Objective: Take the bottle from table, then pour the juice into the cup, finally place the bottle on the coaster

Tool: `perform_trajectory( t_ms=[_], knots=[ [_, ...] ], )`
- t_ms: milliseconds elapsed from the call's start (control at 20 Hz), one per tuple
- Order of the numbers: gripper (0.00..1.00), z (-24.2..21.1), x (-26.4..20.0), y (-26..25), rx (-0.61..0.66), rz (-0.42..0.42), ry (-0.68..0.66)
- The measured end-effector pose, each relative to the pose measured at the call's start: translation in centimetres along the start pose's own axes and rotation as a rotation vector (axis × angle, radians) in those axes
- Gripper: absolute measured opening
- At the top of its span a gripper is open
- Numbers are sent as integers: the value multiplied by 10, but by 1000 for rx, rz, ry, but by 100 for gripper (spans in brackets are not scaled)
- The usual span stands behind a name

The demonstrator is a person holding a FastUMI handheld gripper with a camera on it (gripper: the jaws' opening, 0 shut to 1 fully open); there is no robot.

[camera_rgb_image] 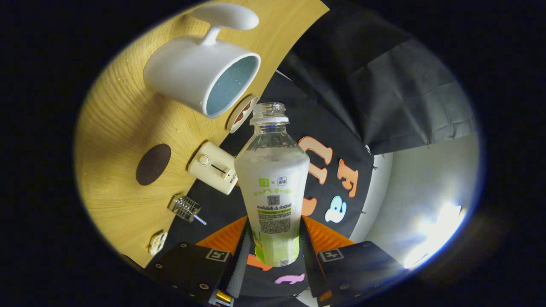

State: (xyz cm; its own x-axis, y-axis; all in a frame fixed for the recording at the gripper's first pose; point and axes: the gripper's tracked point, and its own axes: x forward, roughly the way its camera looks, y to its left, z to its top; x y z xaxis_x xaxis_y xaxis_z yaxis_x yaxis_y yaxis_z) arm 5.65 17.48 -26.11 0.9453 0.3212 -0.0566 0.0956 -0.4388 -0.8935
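My gripper is shut on the lower part of a clear plastic bottle, one finger on each side of its green and white label. The bottle has no cap and lies roughly level with the wooden table, neck pointing away from me. Its mouth is just short of the rim of a white cup with a pale blue inside. I see no liquid leaving the mouth. A dark brown oval coaster lies flat on the table, nearer to me than the cup.
A small cream device with a knob stands at the table's edge between coaster and bottle. A round disc is beside the cup's rim. A clear ribbed piece and a white clip lie nearer along the edge.
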Motion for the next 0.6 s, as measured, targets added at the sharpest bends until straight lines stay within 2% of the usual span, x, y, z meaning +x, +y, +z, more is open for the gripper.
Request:
perform_trajectory(
  t_ms=[150,300,500,600],
  knots=[
    [61,-2,1,28,183,97,33],
    [61,-3,3,48,417,203,89],
    [62,-5,10,58,887,303,170],
    [62,-6,22,59,1078,331,196]
  ],
)
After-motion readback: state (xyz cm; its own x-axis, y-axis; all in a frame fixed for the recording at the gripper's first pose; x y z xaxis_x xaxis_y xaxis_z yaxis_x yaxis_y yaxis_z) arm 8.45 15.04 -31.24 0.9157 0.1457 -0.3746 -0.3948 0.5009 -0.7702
